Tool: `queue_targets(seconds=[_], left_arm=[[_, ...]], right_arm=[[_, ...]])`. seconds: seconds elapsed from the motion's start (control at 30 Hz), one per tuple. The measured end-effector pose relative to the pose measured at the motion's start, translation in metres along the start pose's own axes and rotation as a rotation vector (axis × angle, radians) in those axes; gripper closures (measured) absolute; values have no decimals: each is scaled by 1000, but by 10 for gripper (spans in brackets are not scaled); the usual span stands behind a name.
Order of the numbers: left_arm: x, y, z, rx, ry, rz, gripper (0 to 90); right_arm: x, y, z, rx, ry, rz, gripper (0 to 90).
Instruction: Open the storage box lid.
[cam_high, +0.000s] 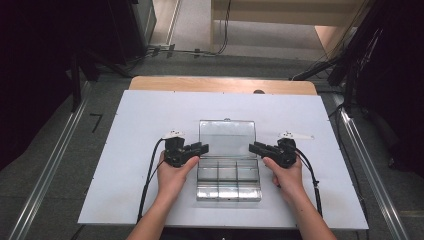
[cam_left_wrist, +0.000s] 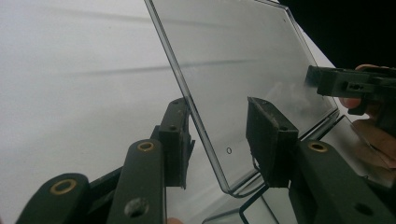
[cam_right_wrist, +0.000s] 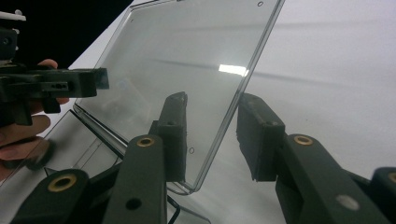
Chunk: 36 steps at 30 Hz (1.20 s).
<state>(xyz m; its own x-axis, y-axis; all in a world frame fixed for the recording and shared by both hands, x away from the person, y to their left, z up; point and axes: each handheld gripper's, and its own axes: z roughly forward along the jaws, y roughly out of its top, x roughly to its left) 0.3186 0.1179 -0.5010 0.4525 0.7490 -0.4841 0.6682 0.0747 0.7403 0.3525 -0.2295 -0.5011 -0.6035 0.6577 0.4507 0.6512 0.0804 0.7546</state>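
On the white table a clear box lies open, its lid raised, with the left gripper and right gripper each straddling a lid edge, jaws apart.

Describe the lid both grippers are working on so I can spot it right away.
On the white board covering the table lies a clear plastic compartment box. Its lid is the transparent panel swung open at the far side, between the left gripper and right gripper; unlike the base, it has no dividers.
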Motion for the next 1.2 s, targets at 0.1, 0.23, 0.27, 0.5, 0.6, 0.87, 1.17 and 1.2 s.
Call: queue_targets(seconds=[0.1,0.23,0.27,0.5,0.6,0.87,1.17,1.2], left_arm=[[-1,0,1,11,6,3,576],[-2,0,2,23,10,2,554],[-2,0,2,27,9,2,551],[-4,-1,5,65,-2,1,485],[-4,0,5,74,-5,-4,468],[-4,0,5,79,-31,-2,349],[-7,-1,9,116,-47,3,158],[-7,-1,9,115,-39,7,135]], right_arm=[[0,0,1,7,1,4,605],[-1,0,2,17,4,10,591],[-1,0,2,19,4,12,589],[-1,-1,3,40,6,23,556],[-1,-1,4,45,3,25,543],[-1,-1,4,60,-2,33,499],[-2,2,1,44,8,37,427],[-1,2,1,39,10,36,409]])
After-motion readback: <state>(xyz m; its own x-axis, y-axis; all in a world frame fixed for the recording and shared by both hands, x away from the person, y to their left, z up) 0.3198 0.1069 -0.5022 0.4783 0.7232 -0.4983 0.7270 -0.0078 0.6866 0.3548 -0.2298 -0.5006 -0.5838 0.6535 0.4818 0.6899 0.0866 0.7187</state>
